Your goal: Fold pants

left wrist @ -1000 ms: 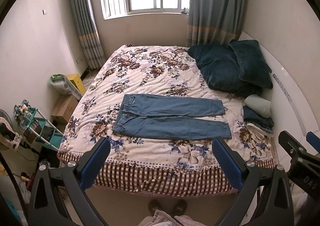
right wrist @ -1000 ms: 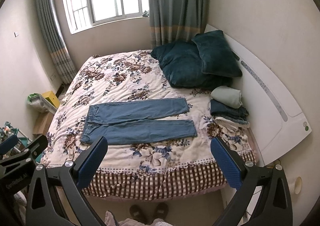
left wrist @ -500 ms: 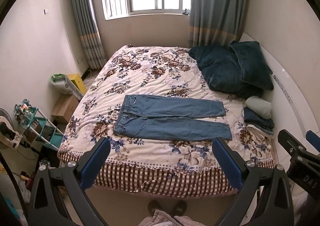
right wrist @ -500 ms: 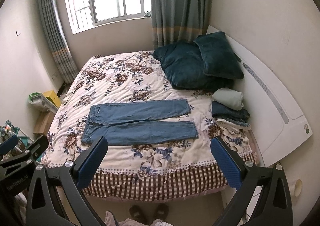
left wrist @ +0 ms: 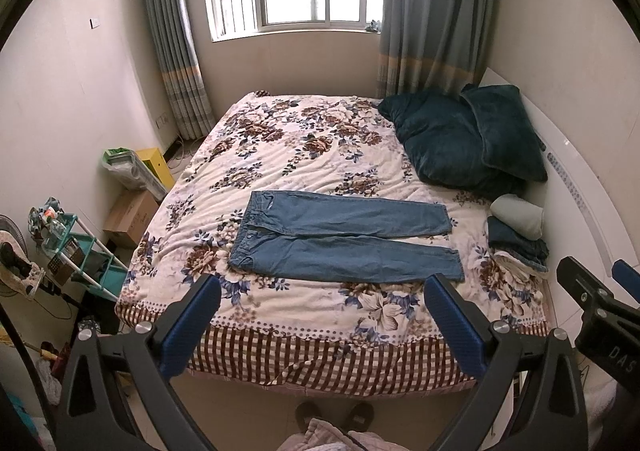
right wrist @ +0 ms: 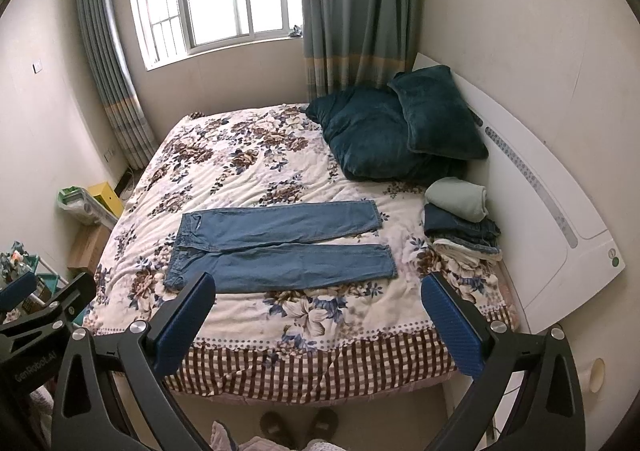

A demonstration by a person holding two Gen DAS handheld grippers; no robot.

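Left gripper (left wrist: 320, 315) and right gripper (right wrist: 316, 311): fingers spread wide, holding nothing, well short of bed (left wrist: 320, 343). Jeans (left wrist: 344, 239) flat on floral cover, long axis crosswise, waistband left, hems right toward folded clothes stack (right wrist: 460, 219). Unchanged from half a second ago. Headboard's near end (right wrist: 580, 251) only in right view; teal rack (left wrist: 76, 251) clear only in left.

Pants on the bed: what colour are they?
Blue denim pants, clearest in the left wrist view.
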